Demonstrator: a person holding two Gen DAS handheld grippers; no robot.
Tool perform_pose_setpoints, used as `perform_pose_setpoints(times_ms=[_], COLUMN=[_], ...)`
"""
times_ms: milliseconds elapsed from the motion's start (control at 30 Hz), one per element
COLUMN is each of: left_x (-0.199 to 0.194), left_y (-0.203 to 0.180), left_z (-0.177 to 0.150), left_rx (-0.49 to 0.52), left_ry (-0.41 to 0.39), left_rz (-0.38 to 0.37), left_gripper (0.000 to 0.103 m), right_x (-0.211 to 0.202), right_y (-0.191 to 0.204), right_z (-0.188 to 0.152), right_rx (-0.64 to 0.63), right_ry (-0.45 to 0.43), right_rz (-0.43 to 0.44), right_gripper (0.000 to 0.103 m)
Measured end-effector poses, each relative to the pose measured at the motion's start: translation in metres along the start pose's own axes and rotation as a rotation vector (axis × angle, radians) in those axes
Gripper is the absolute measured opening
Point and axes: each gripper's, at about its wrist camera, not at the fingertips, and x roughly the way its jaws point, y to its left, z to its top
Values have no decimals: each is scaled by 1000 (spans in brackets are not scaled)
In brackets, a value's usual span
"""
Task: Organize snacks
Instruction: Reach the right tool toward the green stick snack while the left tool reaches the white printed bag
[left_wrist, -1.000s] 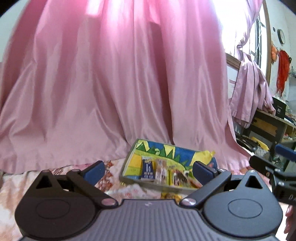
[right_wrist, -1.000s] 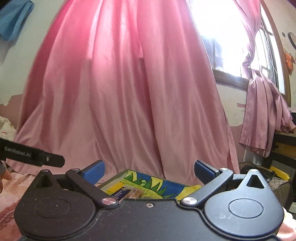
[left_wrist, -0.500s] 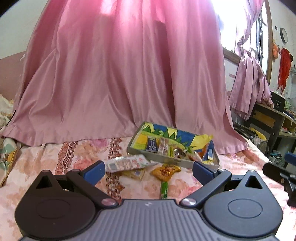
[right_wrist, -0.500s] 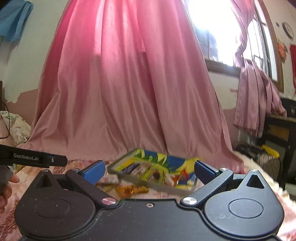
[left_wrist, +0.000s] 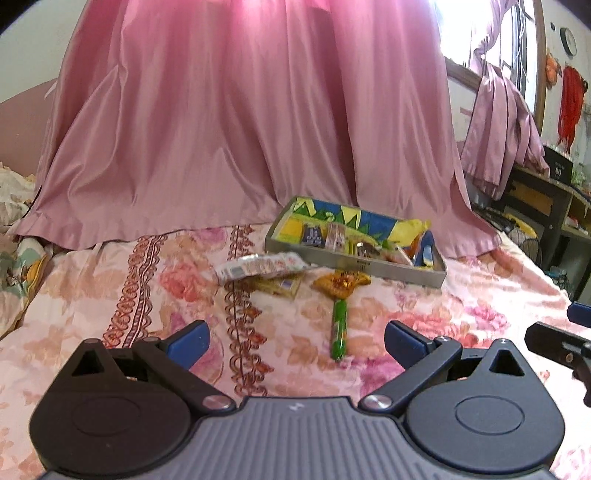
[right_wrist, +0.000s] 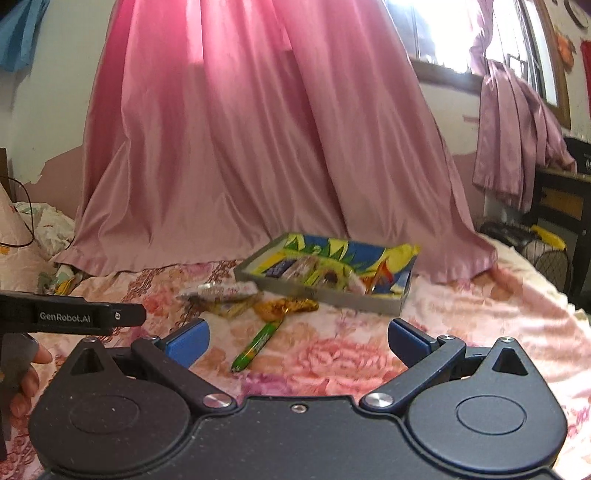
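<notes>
A grey tray (left_wrist: 373, 266) with a colourful liner holds several snack packs on the floral bedspread; it also shows in the right wrist view (right_wrist: 332, 299). In front of it lie a silvery-pink packet (left_wrist: 258, 266), a yellow pack (left_wrist: 275, 286), a gold wrapper (left_wrist: 341, 283) and a green stick snack (left_wrist: 339, 332). The green stick (right_wrist: 256, 345) and gold wrapper (right_wrist: 286, 306) also show in the right wrist view. My left gripper (left_wrist: 295, 341) is open and empty, short of the green stick. My right gripper (right_wrist: 297, 339) is open and empty, to the right of it.
A pink curtain (left_wrist: 240, 129) hangs behind the tray. A dark desk (left_wrist: 546, 199) stands at the right beyond the bed edge. Crumpled bedding (right_wrist: 40, 229) lies at the left. The other gripper's tip (left_wrist: 554, 341) shows at the right edge.
Both grippers have tilted down and pulled back, so the bedspread and the loose snacks in front of the tray have come into view. Both stay open.
</notes>
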Motion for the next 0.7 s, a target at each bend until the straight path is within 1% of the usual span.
perform_pose_setpoints(times_ms=[200,333,567,700], left_x=[-6,-9,-5,5], left_y=[8,12,16,13], left_z=[-1,-1,0,3], left_rx=[14,35,61,107], left_ry=[36,49,70,115], left_rz=[9,17,31,46], left_gripper=[103,103,103,103], right_x=[-7,-9,5,21], right_y=[5,10,16,16], right_z=[5,7,3,1], right_rx=[49,49,38,31], right_ry=[64,83,115,133], right_rz=[33,34,45,57], right_gripper=[102,102,102,102])
